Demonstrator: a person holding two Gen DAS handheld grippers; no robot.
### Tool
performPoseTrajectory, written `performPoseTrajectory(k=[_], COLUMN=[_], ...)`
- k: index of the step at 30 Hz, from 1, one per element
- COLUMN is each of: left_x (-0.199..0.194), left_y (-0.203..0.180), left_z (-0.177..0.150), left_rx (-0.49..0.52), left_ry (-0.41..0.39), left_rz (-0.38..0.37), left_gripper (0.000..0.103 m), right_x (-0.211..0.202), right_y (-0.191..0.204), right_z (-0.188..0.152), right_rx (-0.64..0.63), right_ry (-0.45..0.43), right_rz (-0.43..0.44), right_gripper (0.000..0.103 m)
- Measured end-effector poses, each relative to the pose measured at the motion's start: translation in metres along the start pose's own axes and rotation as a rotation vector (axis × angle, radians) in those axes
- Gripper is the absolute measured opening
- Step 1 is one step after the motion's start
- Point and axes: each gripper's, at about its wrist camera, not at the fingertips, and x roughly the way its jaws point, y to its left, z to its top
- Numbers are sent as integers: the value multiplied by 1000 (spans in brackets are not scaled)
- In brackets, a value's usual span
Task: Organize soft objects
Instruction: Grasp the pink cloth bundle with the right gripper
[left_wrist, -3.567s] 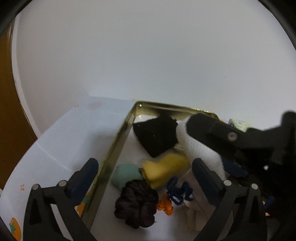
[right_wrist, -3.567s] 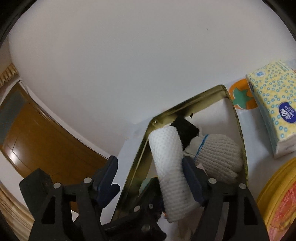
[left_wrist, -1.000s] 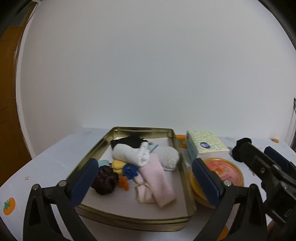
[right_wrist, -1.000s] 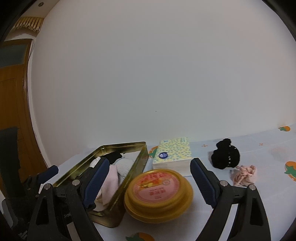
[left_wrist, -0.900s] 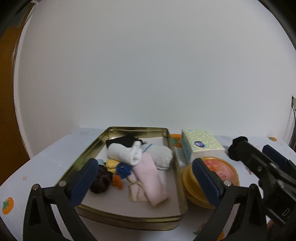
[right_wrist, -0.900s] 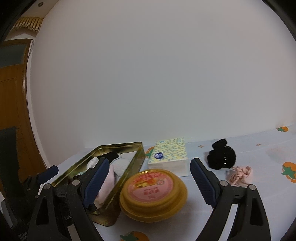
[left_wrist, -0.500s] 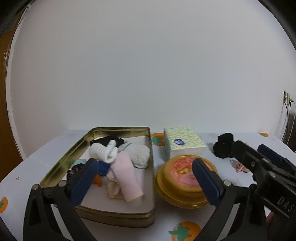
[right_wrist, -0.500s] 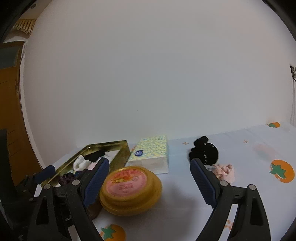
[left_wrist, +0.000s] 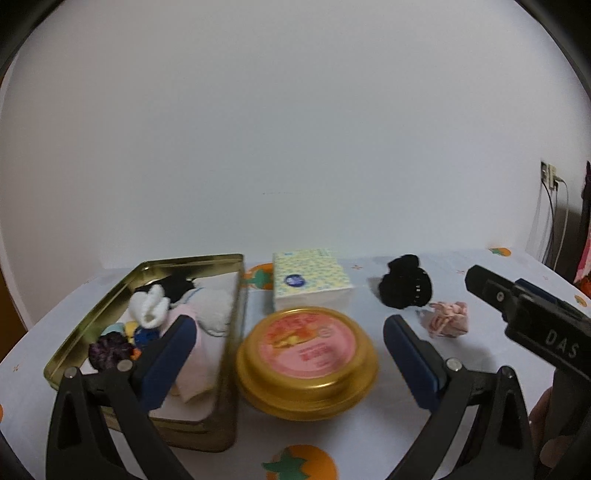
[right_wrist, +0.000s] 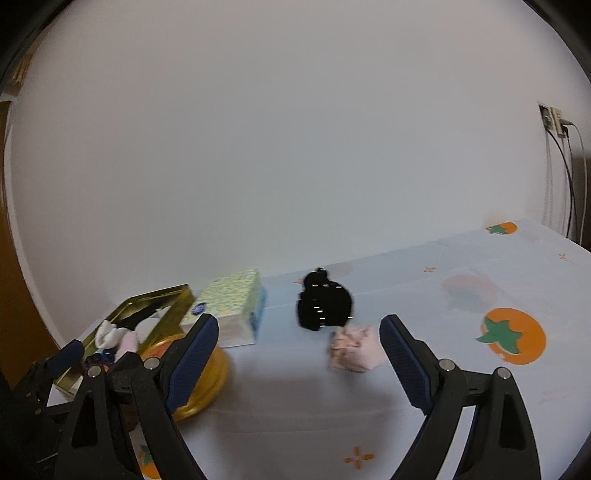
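Note:
A gold tin tray (left_wrist: 92, 321) at the left holds several soft items: white rolled socks (left_wrist: 147, 308), a pink cloth (left_wrist: 195, 365), dark and coloured scrunchies. The tray also shows in the right wrist view (right_wrist: 173, 290). A black scrunchie (left_wrist: 404, 288) (right_wrist: 323, 306) and a pink scrunchie (left_wrist: 447, 319) (right_wrist: 354, 349) lie on the tablecloth to the right. My left gripper (left_wrist: 288, 354) is open and empty above the round tin. My right gripper (right_wrist: 299, 354) is open and empty, just before the two scrunchies.
A round gold tin with a pink lid (left_wrist: 306, 358) (right_wrist: 199, 384) stands beside the tray. A yellow-patterned tissue pack (left_wrist: 310, 282) (right_wrist: 229, 306) lies behind it. The white tablecloth (right_wrist: 480, 406) has orange fruit prints. A wall socket with cables (right_wrist: 554, 122) is at the right.
Both grippers have pulled back from the tray and swung right. The white rolled sock the right gripper held now lies in the tray. The two scrunchies have come into view.

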Motion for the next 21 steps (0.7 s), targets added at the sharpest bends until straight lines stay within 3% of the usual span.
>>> performPoseTrajectory(k=[13,17,21], left_x=[9,8,8], left_y=[-46,-60,-66], left_z=[5,5,6], left_rx=[20,46,63], left_ry=[40,42,41], left_rz=[-58,-71,-64], left_gripper=[103,103,103], right_x=[21,38,65], right_y=[-48,-56,-56], right_z=[11,15,10], right_rx=[42,21,10], right_ry=[92,165,308], right_rz=[-90,-94,-43], right_gripper=[91,91,91])
